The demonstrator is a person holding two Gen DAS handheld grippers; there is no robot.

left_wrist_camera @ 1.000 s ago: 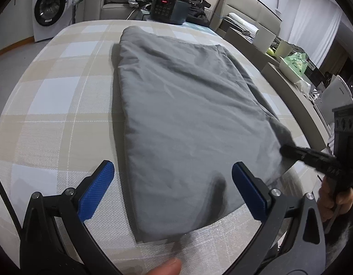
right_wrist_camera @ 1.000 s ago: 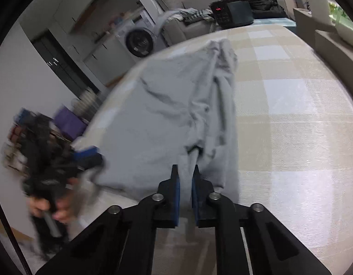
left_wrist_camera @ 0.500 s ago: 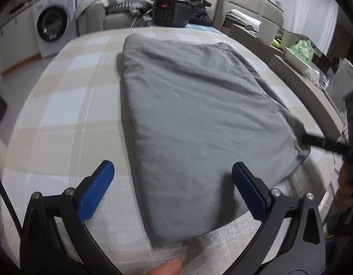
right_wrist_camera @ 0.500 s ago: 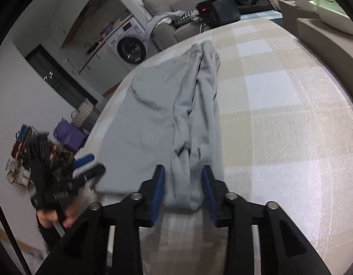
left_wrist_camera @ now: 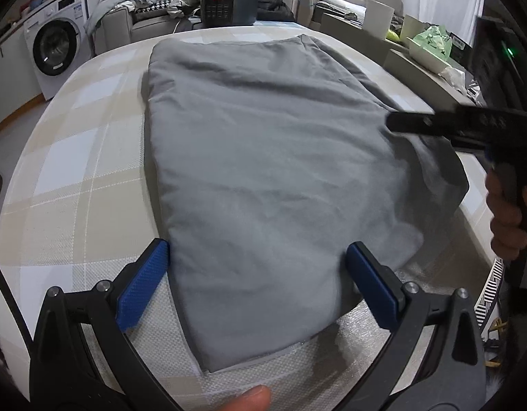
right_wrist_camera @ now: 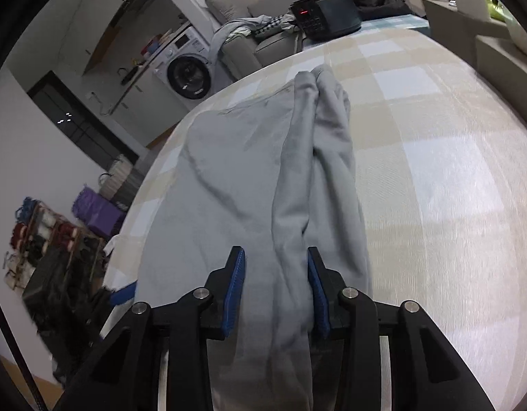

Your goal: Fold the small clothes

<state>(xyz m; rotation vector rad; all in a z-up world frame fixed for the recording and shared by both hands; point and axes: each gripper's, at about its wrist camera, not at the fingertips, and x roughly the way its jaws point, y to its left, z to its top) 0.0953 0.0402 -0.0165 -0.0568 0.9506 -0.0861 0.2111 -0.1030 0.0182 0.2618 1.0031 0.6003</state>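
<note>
A grey garment point(left_wrist_camera: 263, 171) lies lengthwise on the checked bed cover point(left_wrist_camera: 75, 178). My left gripper point(left_wrist_camera: 256, 253) stands wide open over the garment's near end, its blue pads point(left_wrist_camera: 143, 287) on either side of the cloth and not gripping it. In the right wrist view the garment's right edge is bunched into a long ridge point(right_wrist_camera: 308, 178). My right gripper point(right_wrist_camera: 275, 257) straddles that ridge near its close end. Its jaws are closing with the fold between them and do not clamp it. From the left wrist view the right gripper point(left_wrist_camera: 391, 125) reaches in over the garment's right side.
A black appliance with a red display point(left_wrist_camera: 229, 5) stands at the bed's far end, before a sofa with piled clothes. A washing machine point(left_wrist_camera: 56, 46) is at the back left. A ledge with a white bowl and green bag point(left_wrist_camera: 431, 48) runs along the right. A hand point(left_wrist_camera: 506, 212) holds the right tool.
The right gripper went from shut on the cloth's edge to apart, then slid forward so the bunched ridge lies deeper between its jaws. The left gripper rolled slightly and stayed open.
</note>
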